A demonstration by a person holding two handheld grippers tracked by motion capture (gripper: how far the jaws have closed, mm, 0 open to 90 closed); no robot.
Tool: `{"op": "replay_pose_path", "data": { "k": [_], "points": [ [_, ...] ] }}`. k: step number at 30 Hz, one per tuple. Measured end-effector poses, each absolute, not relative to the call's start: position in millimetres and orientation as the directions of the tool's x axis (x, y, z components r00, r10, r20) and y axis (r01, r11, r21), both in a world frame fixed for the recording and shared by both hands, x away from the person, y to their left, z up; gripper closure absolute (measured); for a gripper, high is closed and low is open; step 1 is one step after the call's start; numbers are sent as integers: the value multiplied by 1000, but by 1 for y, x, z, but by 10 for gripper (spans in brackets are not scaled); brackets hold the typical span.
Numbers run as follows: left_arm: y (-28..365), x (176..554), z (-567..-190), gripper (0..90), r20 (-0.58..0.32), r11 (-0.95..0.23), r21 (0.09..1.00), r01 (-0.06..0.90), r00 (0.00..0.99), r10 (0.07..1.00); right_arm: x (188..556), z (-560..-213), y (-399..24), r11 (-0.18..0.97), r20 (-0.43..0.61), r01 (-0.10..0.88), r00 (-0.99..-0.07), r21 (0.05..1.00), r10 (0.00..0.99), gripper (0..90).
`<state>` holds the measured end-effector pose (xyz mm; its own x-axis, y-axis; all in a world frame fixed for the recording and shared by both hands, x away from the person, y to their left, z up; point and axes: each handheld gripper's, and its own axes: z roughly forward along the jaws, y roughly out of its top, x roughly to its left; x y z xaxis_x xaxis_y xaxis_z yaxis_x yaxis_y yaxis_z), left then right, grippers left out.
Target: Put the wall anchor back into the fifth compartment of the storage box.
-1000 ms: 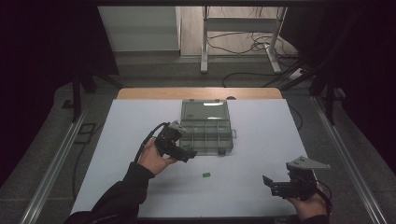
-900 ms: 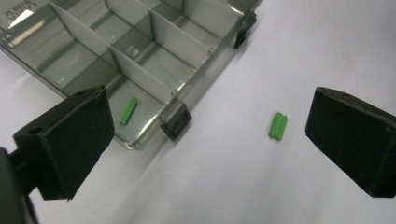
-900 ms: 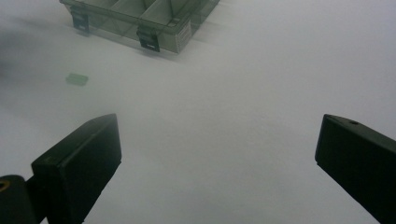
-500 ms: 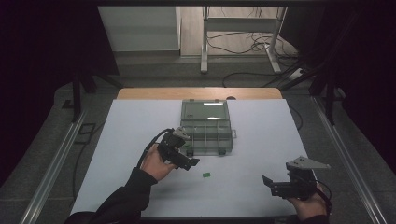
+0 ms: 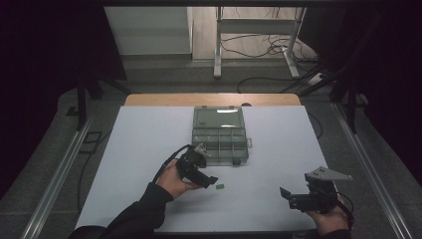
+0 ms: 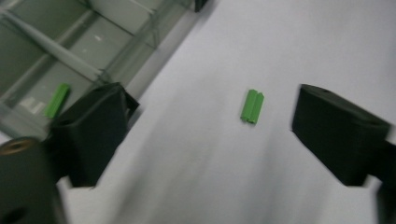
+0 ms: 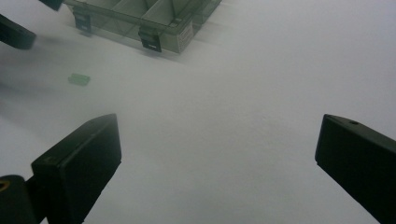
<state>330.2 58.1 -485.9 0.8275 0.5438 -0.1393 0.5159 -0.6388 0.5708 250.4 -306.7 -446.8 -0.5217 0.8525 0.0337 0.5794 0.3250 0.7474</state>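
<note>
A small green piece [image 5: 219, 186] lies on the white table [image 5: 278, 149], in front of the clear compartment box [image 5: 219, 135]. My left gripper [image 5: 211, 180] hovers just left of the piece, tips pointing at it. In the left gripper view the piece [image 6: 252, 106] lies on the table ahead, between the lines of the two jaws, untouched. The left gripper [image 6: 210, 135] is open and its jaws have just been closing. A second green piece [image 6: 58, 99] lies in a compartment of the box [image 6: 70, 46]. My right gripper [image 5: 284, 194] rests open at the near right, nothing between its jaws.
The box's lid stands open toward the far side, and its latches [image 7: 150, 39] face me. The right gripper view shows the green piece [image 7: 79, 79] far off on the left. Beyond the table's far wooden edge [image 5: 214, 99] are floor cables and a stand.
My left gripper has moved away from the box, toward me and to the right, sinking to the green piece on the table. The right gripper has stayed put.
</note>
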Motion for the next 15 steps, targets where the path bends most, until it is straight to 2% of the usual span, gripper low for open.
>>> {"op": "replay_pose_path", "data": {
  "k": [2, 11, 15],
  "points": [
    [55, 330, -488, 260, -123, -660, 563, 498, 840, 528, 250, -447, -307, 325, 34, 579, -522, 748, 852, 8],
    [44, 333, -501, 519, -191, -653, 545, 526, 836, 514, 251, -447, -307, 327, 35, 581, -524, 745, 851, 8],
    [37, 331, -504, 627, -187, -673, 537, 509, 849, 494, 251, -447, -307, 328, 35, 582, -525, 744, 851, 8]
  ]
}}
